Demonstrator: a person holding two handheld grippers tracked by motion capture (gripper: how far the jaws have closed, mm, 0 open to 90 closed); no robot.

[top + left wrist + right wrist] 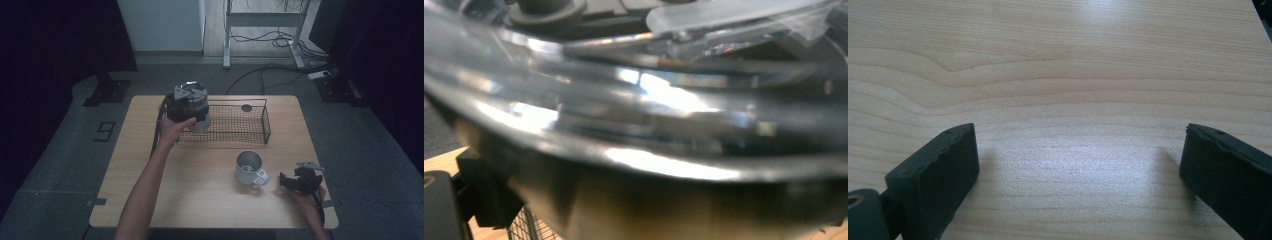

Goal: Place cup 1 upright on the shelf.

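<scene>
Held thing: your left tool (192,107) carries a shiny steel cup or pot (199,111) with a pale lower body, raised over the left end of the wire basket (250,131). Whether it touches the basket you cannot tell from the high view.
Close look: in the left gripper view the polished metal wall (649,150) of that cup sits right against the camera, blurred, with bright glints along its rim. A bit of black jaw shows at the lower left, with basket mesh (524,227) and bench wood beneath.
Left tool state: the cup fills the space in front of the jaws and rides up with your hand, so the tool is gripping the cup. The pads themselves are hidden behind the metal.
Basket: black wire, rectangular, standing along the far middle of the bench (200,200). A small dark round disc (246,107) lies in its far right part.
Mug: a second metal mug (249,167) with a pale handle stands upright on the bench, in front of the basket's right end and just left of your right tool (286,181).
Right tool state: it rests low at the near right of the bench, jaws spread wide (1068,165) with bare wood between them, holding nothing.
Writing: no brand or label is readable on cup, mug or basket. A blocky mark like a "9" (105,131) sits on the floor left of the bench.
</scene>
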